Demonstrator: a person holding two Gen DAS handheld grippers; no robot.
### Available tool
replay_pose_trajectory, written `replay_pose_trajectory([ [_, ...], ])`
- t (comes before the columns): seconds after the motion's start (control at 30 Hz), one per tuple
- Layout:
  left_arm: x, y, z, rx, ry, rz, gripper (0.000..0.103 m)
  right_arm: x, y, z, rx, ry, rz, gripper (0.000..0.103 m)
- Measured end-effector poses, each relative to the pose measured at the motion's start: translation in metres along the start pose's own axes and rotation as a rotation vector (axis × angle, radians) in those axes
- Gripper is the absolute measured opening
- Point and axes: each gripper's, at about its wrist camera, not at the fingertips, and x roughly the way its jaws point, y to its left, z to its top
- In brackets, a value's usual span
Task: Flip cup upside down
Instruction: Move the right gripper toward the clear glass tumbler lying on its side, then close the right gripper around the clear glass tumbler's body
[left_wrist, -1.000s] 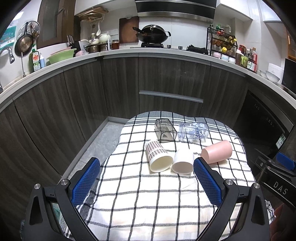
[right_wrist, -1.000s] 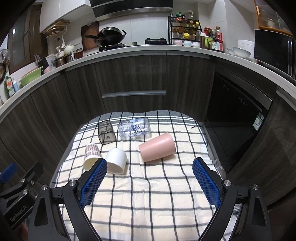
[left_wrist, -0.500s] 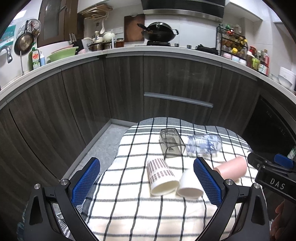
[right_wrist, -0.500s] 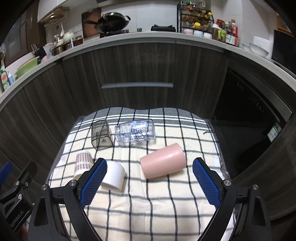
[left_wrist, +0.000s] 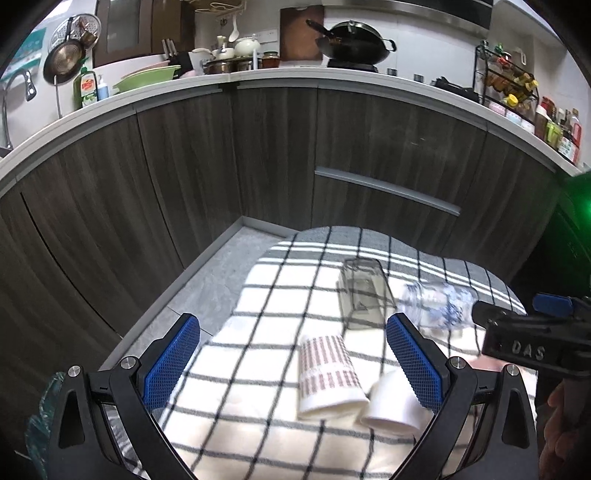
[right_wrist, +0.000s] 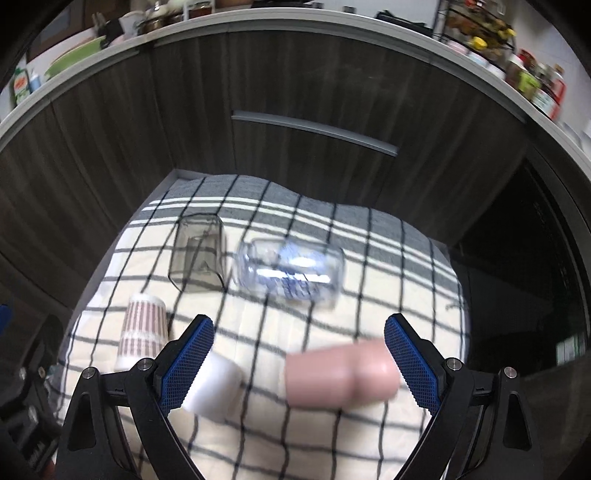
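Several cups lie on their sides on a checked cloth. A pink cup lies between the fingers of my open right gripper, close in front of it. A plain white cup and a white cup with red marks lie to its left. A smoky glass and a clear printed glass lie farther back. My left gripper is open and empty above the cloth's left part. The right gripper's body shows at the right of the left wrist view.
Dark wooden cabinets curve around behind the cloth, with a metal drawer handle. The counter above holds a wok, a green bowl and a spice rack. Grey floor lies left of the cloth.
Both grippers have moved forward and down toward the cups. The pink cup now sits between the right gripper's fingers. Both views are motion-blurred.
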Motion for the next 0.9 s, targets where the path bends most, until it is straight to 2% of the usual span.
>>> replay_pose_trajectory([
  [0.17,0.019,0.028,0.016,-0.028,-0.021,0.019,0.103,0.028,0.029,0.030,-0.011,0.017,0.074,0.094],
  [0.33,0.043,0.050,0.026,-0.021,-0.026,0.045,0.103,0.061,0.062,0.052,-0.015,0.039,0.108,0.094],
  [0.57,0.081,0.067,0.029,-0.031,0.000,0.046,0.103,0.103,0.094,0.071,-0.044,0.076,0.090,0.093],
  [0.9,0.115,0.079,0.025,-0.063,0.050,0.044,0.103,0.149,0.106,0.081,-0.047,0.155,0.089,0.093],
])
